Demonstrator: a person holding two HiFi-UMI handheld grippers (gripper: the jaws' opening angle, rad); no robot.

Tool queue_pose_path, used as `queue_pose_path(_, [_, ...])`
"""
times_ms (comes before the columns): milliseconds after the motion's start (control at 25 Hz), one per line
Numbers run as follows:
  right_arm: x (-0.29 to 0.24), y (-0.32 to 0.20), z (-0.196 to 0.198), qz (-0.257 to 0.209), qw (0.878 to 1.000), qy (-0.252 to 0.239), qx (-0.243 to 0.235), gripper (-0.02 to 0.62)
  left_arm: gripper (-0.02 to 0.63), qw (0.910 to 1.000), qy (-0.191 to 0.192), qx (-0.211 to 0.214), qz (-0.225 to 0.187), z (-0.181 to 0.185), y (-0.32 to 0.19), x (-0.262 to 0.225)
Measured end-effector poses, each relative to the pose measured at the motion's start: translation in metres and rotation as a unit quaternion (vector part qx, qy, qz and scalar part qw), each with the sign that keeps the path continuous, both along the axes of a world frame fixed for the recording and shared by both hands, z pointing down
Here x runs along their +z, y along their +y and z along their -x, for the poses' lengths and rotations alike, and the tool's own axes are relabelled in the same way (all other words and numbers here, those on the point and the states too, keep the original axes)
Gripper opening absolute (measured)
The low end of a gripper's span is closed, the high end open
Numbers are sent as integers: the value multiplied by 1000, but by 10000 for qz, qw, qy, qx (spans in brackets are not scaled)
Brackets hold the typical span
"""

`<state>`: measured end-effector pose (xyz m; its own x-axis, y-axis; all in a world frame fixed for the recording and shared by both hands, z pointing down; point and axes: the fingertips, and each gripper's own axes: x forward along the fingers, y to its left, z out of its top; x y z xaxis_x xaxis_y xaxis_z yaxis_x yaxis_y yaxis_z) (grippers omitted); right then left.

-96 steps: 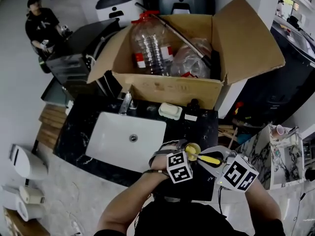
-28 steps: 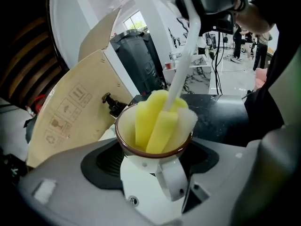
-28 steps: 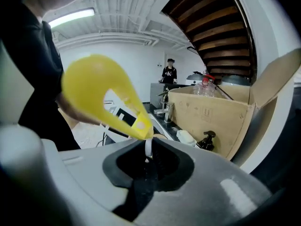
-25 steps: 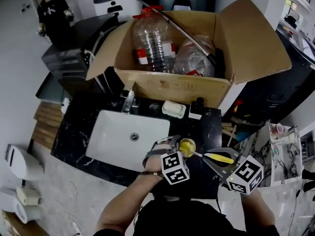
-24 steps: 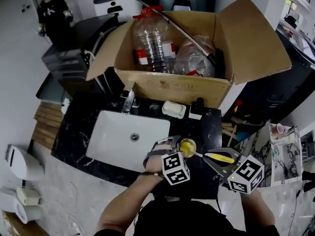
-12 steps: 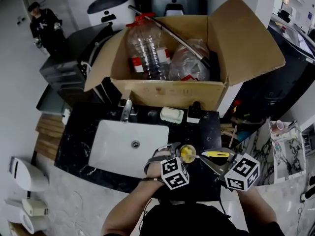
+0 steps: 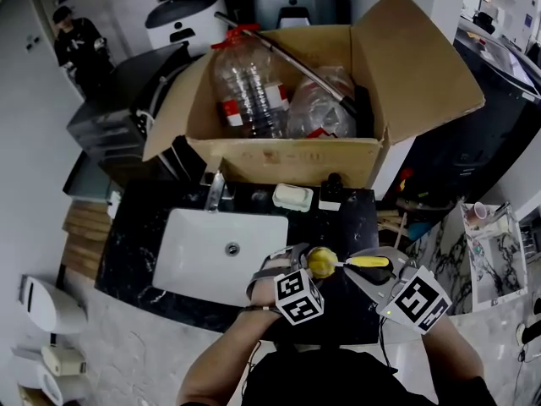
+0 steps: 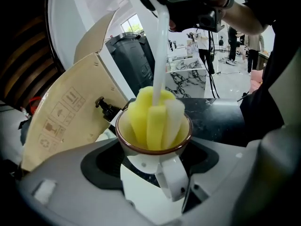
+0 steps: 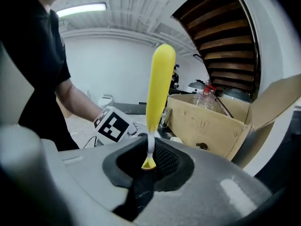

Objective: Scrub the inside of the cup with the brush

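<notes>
Yellow brush (image 7: 363,261) foam plugs the cup (image 7: 319,263) above the counter's (image 7: 351,218) front edge, right of the sink (image 7: 203,248). Left gripper view: the left gripper (image 8: 153,166) clamps the cup, apparently bracing it against scrubbing. Right gripper view: the right gripper (image 9: 149,163) pinches the handle's tip, likely for reach.

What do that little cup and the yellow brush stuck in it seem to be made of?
The cup looks like glazed ceramic: it has a glossy white outside and a thin brown rim. The brush head seems to be soft foam, in matte yellow and white strips. Its handle is probably smooth plastic, yellow with a slight sheen.
</notes>
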<state>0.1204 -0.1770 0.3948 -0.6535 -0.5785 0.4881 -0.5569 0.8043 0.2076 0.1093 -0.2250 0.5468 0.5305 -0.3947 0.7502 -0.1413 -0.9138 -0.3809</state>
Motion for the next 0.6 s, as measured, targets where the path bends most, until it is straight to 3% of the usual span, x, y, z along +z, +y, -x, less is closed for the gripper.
queue_pose_path(120, [12,6,4,149,9998,102,-62,41,399,9997,-56,-47,-249,1,-4,-6])
queue_pose_path(280, [21,7,-4,846,9924,-861,236,43,399,9988,-87,-44,-472,2,-6,-13])
queue_pose_path(440, [17,-2,-24,1573,9615,-2153,658,44,399,9986,61,-84,-520,4,-7,-21])
queue_pose_path(600, [8,-1,-36,1855,9378,-2831,769,48,399,9984,204,-117,-522,4,-7,-29])
